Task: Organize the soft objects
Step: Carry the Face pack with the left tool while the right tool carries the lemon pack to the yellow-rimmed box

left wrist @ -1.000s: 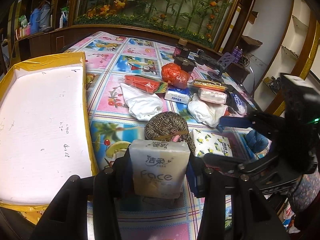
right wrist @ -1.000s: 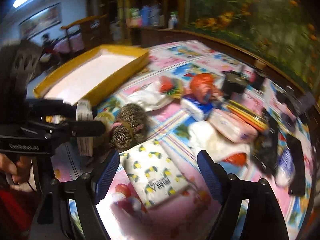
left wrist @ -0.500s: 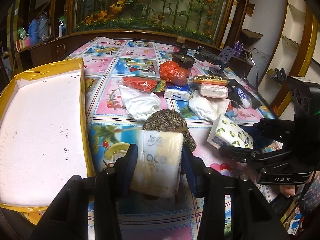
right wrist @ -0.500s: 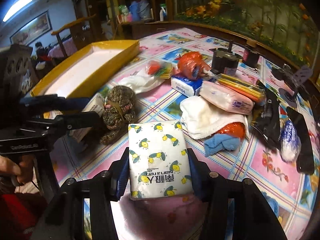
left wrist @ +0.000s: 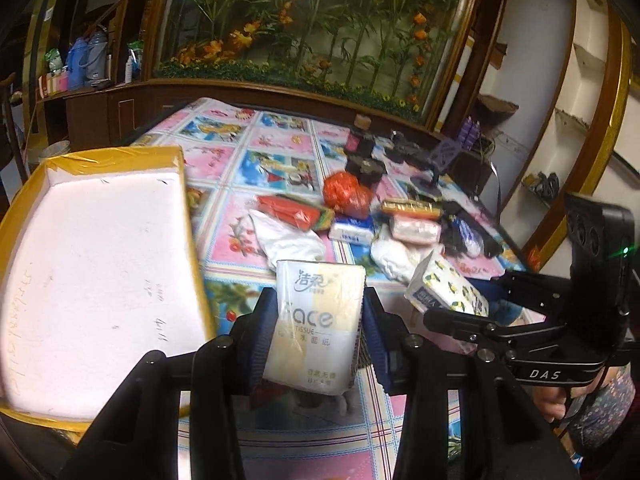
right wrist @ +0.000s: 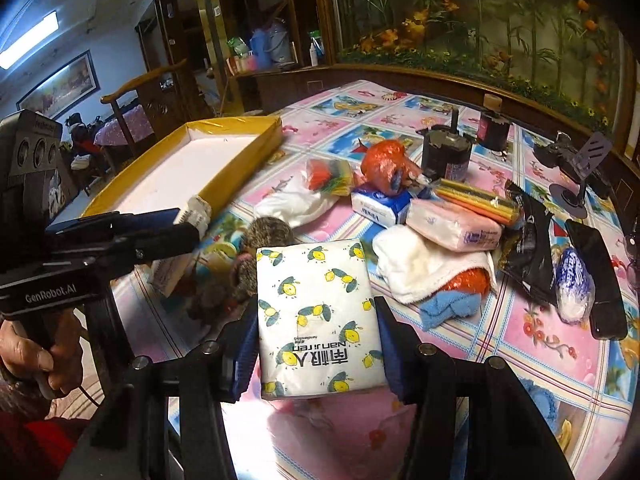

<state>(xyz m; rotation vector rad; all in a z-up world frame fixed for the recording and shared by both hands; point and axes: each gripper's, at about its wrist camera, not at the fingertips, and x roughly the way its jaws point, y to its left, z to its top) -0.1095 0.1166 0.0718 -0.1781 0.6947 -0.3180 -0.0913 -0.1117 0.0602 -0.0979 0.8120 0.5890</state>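
Note:
My left gripper [left wrist: 318, 332] is shut on a white and yellow "Face" tissue pack [left wrist: 316, 324], lifted above the table beside the yellow-edged white tray [left wrist: 96, 264]. My right gripper [right wrist: 316, 336] is shut on a white lemon-print tissue pack [right wrist: 318, 316], also lifted; the pack shows in the left wrist view [left wrist: 444, 292] too. The left gripper with its pack [right wrist: 188, 216] shows in the right wrist view, close to the tray [right wrist: 180, 168]. A brown knitted ball [right wrist: 264, 236] lies on the table below.
On the flowered tablecloth [right wrist: 520, 344] lie a white cloth [right wrist: 416, 260], a pink tissue pack [right wrist: 456, 228], a blue Vinda pack [right wrist: 380, 204], an orange bag [right wrist: 384, 164], a blue cloth [right wrist: 448, 308], black pouches and a dark jar [right wrist: 444, 156].
Both grippers have lifted their tissue packs off the table. The left one has moved up and toward the tray; the right one shut on the lemon pack and raised it.

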